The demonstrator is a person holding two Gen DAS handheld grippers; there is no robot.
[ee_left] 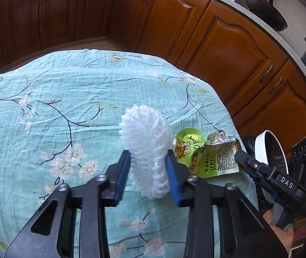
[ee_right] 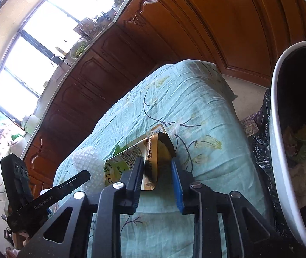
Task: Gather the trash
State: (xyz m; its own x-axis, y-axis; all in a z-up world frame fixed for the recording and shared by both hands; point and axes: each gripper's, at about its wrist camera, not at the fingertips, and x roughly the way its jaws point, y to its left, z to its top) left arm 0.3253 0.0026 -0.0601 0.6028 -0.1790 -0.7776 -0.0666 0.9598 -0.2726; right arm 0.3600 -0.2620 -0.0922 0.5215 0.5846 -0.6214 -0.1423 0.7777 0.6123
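My left gripper (ee_left: 148,165) is shut on a white foam fruit net (ee_left: 146,137), squeezed between its blue pads above the turquoise floral cloth (ee_left: 56,99). A torn green and gold snack pouch (ee_left: 208,154) lies just to its right. In the right wrist view my right gripper (ee_right: 157,172) straddles that pouch (ee_right: 129,161); the curled torn edge stands between the pads with a gap on the right side. The foam net (ee_right: 88,163) and the left gripper (ee_right: 51,193) show at the left. A white bin (ee_right: 280,150) with a black liner holds crumpled trash at the right.
The cloth-covered table is narrow, with brown wooden cabinets (ee_left: 228,49) close behind and to the right. The white bin's rim (ee_left: 260,142) sits just past the table's right edge. A dark pan (ee_left: 264,10) rests on the counter above. Bright windows (ee_right: 34,43) fill the far left.
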